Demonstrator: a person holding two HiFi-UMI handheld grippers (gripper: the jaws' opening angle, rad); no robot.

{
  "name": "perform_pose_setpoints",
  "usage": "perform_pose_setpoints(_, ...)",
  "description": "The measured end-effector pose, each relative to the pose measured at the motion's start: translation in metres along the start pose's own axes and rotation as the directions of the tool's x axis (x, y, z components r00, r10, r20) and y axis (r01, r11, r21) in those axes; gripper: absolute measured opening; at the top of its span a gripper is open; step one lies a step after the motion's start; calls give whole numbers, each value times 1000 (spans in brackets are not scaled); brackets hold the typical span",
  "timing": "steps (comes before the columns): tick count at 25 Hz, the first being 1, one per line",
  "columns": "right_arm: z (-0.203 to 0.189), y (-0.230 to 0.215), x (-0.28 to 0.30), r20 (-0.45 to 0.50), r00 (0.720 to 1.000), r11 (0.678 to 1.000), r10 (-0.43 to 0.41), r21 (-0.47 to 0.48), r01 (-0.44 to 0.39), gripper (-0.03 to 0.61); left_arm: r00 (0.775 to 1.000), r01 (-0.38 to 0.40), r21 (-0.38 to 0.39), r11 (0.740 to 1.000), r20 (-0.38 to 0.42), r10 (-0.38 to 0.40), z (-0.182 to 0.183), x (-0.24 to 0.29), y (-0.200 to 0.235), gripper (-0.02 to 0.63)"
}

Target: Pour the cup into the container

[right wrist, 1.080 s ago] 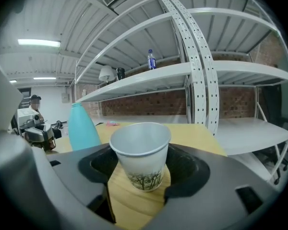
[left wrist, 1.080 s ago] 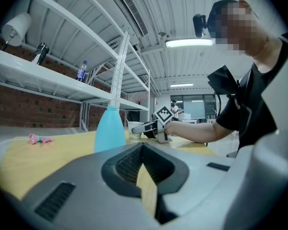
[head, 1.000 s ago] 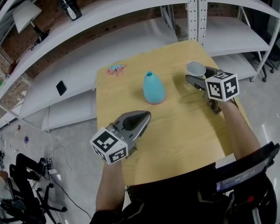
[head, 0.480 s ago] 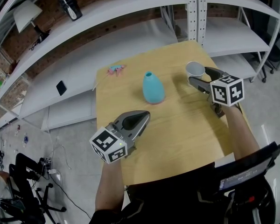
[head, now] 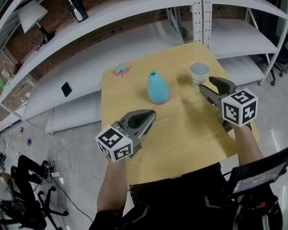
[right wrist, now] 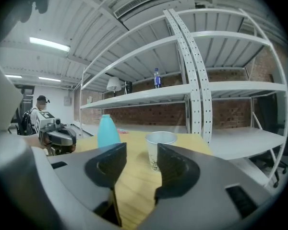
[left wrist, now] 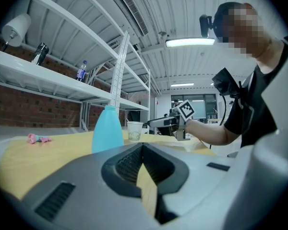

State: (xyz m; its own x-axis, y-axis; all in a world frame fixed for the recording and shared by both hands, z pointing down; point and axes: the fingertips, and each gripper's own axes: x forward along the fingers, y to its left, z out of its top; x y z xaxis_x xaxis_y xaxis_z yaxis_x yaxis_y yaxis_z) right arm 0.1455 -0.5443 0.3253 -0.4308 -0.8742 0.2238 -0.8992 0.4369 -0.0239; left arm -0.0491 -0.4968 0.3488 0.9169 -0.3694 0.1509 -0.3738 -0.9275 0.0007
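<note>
A white paper cup [head: 199,73] stands upright near the table's far right corner, also seen at cup [right wrist: 156,147] and cup [left wrist: 134,131]. To its left stands the container, a light-blue bottle-shaped vessel [head: 157,88] with a narrow open neck, also container [right wrist: 108,131] and container [left wrist: 107,128]. My right gripper [head: 206,86] is a little short of the cup, not touching it. Its jaws have just been closing and stand open with nothing between them [right wrist: 140,153]. My left gripper [head: 143,119] hovers shut over the table's near left, pointing at the container.
The wooden table [head: 182,138] has edges close on all sides. A small pink object [head: 120,71] lies at its far left corner. White shelving [head: 134,13] runs behind the table, with an upright post [head: 203,13] near the cup. An office chair [head: 24,176] stands on the floor at left.
My right gripper has drawn back from the cup, which was between its jaws, and the cup stays standing on the table. The jaws are narrower now. The left gripper has held still.
</note>
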Motion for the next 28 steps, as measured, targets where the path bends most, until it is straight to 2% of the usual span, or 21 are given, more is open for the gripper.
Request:
perform_pose_setpoints(3, -3, 4, -6, 17, 1000, 1000, -2, 4, 2, 77, 999, 31, 3, 1000, -7, -31, 0, 6, -9, 0)
perform_pose_setpoints(6, -5, 11, -9, 38, 999, 1000, -9, 16, 8, 7, 998, 58, 1, 998, -24, -58, -6, 7, -11, 0)
perform_pose_setpoints(12, -12, 36, -5, 34, 998, 998, 56, 21, -57, 2, 999, -6, -26, 1000, -48, 5, -10, -5, -2, 0)
perform_pose_setpoints(16, -10, 36, -33, 41, 997, 998, 64, 26, -65, 2, 996, 30, -33, 999, -82, -32, -7, 9, -25, 0)
perform_pose_setpoints(20, -11, 40, -60, 53, 997, 998, 60, 30, -62, 2, 999, 23, -36, 999, -47, -25, -1, 4, -44, 1)
perform_pose_setpoints(24, -12, 64, -95, 75, 993, 996, 88, 26, -90, 2, 1000, 20, -92, 996, -6, -21, 7, -23, -83, 0)
perform_pose_setpoints(28, -14, 85, -153, 82, 991, 994, 105, 18, -107, 2, 1000, 5, -61, 998, -8, -5, 10, -39, -151, 0)
